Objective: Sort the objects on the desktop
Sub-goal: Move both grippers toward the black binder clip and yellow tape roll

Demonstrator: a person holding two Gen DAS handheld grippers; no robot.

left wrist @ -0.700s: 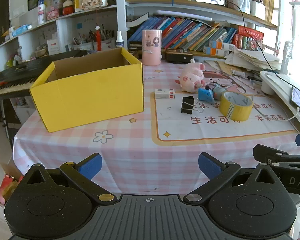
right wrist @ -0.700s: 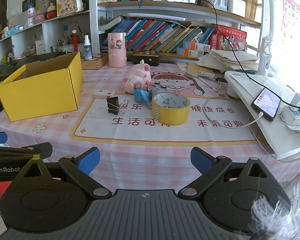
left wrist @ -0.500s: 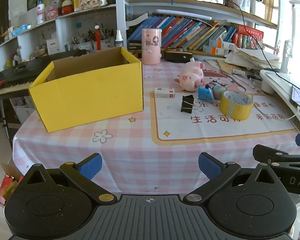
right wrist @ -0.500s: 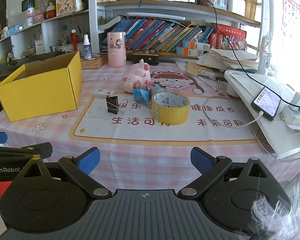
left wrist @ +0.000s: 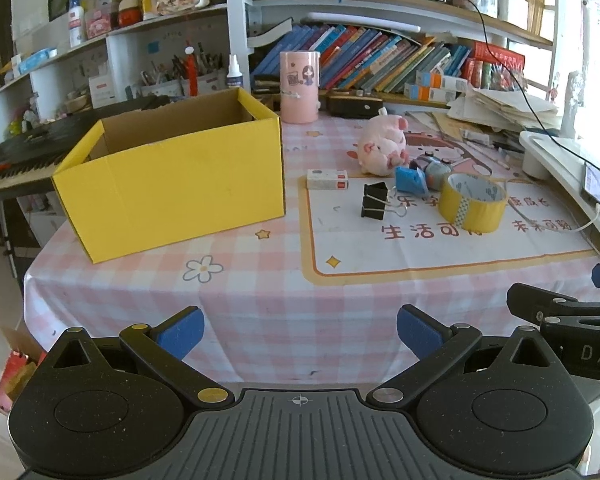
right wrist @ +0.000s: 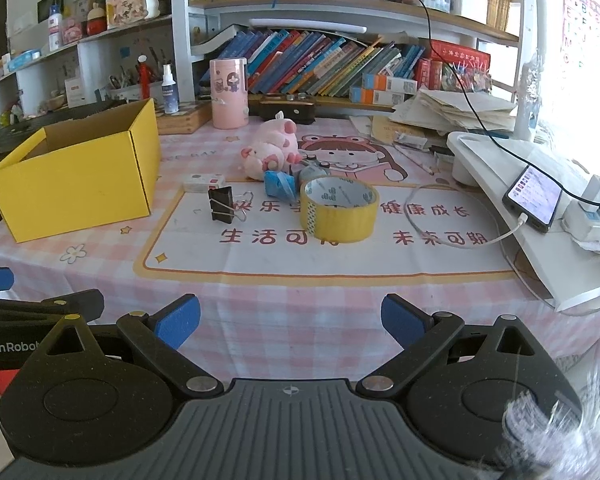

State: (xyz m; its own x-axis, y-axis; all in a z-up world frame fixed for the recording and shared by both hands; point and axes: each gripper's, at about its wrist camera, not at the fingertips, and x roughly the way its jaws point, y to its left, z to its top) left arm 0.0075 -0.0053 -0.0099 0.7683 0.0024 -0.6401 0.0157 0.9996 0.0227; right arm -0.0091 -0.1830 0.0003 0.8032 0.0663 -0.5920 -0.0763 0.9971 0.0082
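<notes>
We see our left gripper (left wrist: 298,330) with its blue pads spread wide and nothing between them, hanging over the near edge of the pink checked tablecloth (left wrist: 260,300). Our right gripper (right wrist: 290,322) is spread just as wide, also empty. The desktop objects lie well ahead of both: a yellow tape roll (right wrist: 339,209), a black binder clip (right wrist: 221,205) left of it, a small white box (right wrist: 204,182), a blue item (right wrist: 279,185) and a pink plush pig (right wrist: 271,149) behind. The open yellow cardboard box (left wrist: 172,180) stands apart, to their left.
</notes>
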